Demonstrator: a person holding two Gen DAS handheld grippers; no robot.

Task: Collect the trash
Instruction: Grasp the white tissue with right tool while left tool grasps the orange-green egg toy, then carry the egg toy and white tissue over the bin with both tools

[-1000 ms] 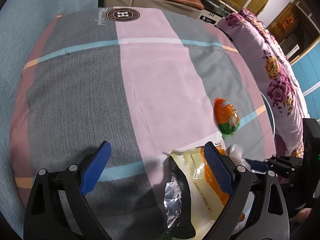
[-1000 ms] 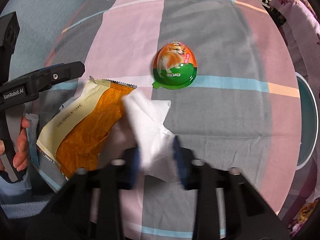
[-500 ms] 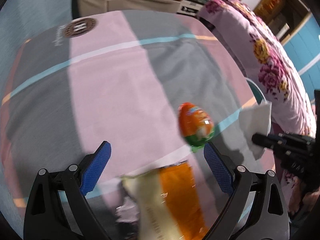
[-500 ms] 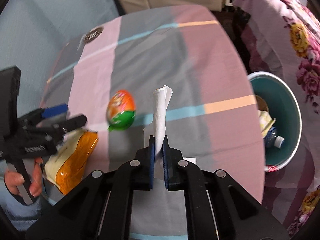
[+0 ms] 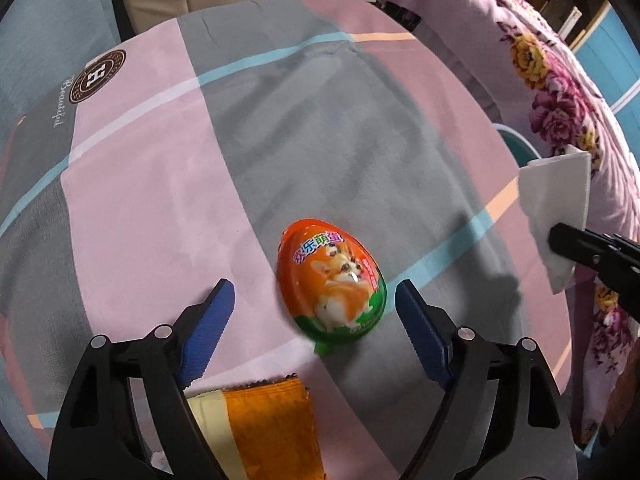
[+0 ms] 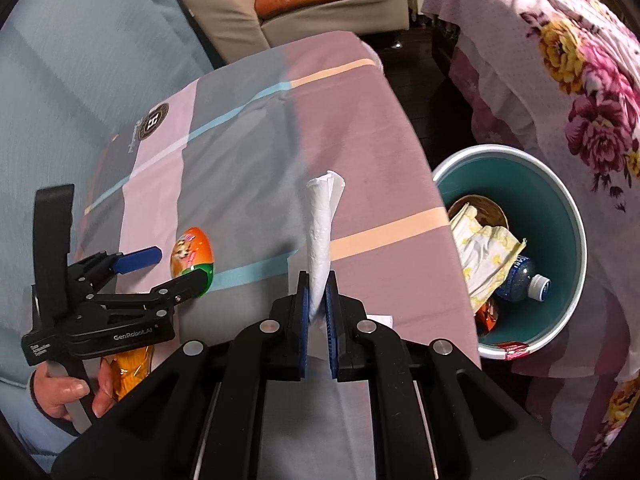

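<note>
An orange and green egg-shaped wrapper (image 5: 334,284) with a dog picture lies on the checked tablecloth (image 5: 248,128). My left gripper (image 5: 316,310) is open, its blue fingers on either side of the egg. An orange snack bag (image 5: 272,428) lies just under it. My right gripper (image 6: 318,300) is shut on a white tissue (image 6: 320,224) and holds it upright above the table, left of the teal bin (image 6: 560,216). The tissue also shows in the left wrist view (image 5: 558,200). The egg also shows in the right wrist view (image 6: 192,254).
The bin stands on the floor off the table's right edge and holds a plastic bottle (image 6: 520,278), crumpled paper (image 6: 480,248) and other wrappers. A floral bedspread (image 6: 560,60) hangs behind it. A sofa (image 6: 304,4) stands beyond the table.
My right gripper has lifted the tissue off the table and swung it right toward the bin. My left gripper has moved forward from the snack bag to the egg.
</note>
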